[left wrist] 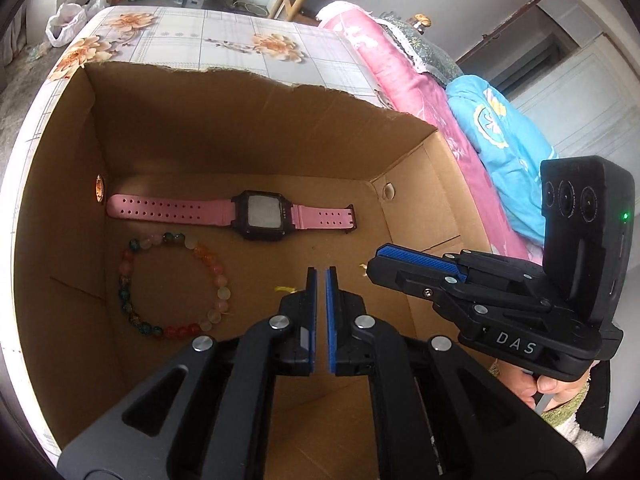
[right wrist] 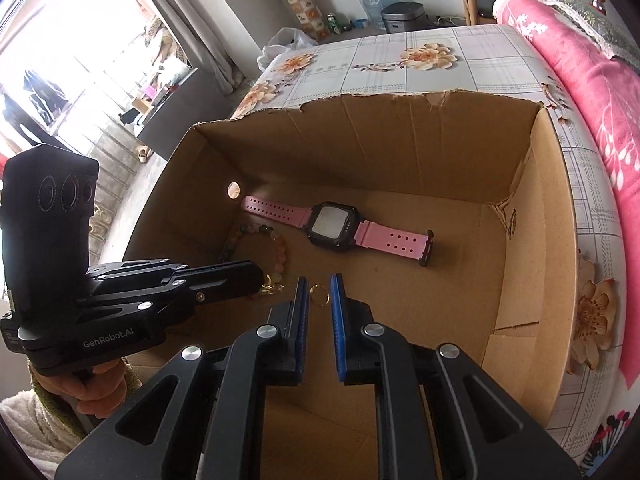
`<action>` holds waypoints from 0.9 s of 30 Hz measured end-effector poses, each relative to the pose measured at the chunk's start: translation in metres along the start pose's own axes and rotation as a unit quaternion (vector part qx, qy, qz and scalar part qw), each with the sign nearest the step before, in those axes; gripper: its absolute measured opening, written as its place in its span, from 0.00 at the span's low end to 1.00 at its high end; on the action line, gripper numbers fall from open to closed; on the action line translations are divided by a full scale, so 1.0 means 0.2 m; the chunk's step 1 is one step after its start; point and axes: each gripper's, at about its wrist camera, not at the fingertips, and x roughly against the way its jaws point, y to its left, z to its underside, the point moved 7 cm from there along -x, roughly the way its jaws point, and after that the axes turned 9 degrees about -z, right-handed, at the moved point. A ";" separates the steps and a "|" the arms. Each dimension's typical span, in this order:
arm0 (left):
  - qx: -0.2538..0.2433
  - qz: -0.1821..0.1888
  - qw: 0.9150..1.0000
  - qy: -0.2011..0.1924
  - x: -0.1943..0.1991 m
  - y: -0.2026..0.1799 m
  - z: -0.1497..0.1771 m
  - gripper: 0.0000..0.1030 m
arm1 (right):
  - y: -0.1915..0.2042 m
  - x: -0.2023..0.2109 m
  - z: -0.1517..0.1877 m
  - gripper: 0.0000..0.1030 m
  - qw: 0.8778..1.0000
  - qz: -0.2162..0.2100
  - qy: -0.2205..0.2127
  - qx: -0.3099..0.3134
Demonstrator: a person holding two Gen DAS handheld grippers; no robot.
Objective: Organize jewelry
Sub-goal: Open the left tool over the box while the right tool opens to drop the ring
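While both grippers hang over the open cardboard box (left wrist: 256, 128), the jewelry lies on its floor. The pink-strapped digital watch (left wrist: 260, 216) is stretched flat along the far wall, its long strap end close to a round hole (left wrist: 99, 189) in the left wall. Just in front of it, toward the left wall, sits the multicolored bead bracelet (left wrist: 172, 284), apart from the watch. A small gold ring (right wrist: 319, 293) lies on the cardboard nearer the front; in the right wrist view it shows in the gap at the tips of the right gripper (right wrist: 320, 290), whose jaws are parted with nothing clamped between them. The left gripper (left wrist: 320, 280) has its blue-padded jaws drawn almost together, a thin slit left between them, holding nothing. In the left wrist view its tips sit close to the bracelet's right side. The box rests on a flower-print tablecloth (left wrist: 224, 36) covering the counter, with a pink floral blanket (right wrist: 592, 64) bundled along one side.
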 end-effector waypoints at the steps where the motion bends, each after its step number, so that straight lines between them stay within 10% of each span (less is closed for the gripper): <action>1: 0.000 0.000 1.000 -0.001 0.00 0.00 0.00 0.09 | 0.00 0.00 0.00 0.12 1.000 -0.002 -0.001 0.000; 21: -0.037 -0.019 0.996 -0.083 0.27 -0.04 0.11 0.18 | 0.04 0.25 0.07 0.31 0.997 0.004 -0.072 -0.005; 27: -0.073 -0.025 0.988 -0.135 0.46 -0.06 0.30 0.43 | 0.15 0.44 0.25 0.33 0.993 0.003 -0.114 0.018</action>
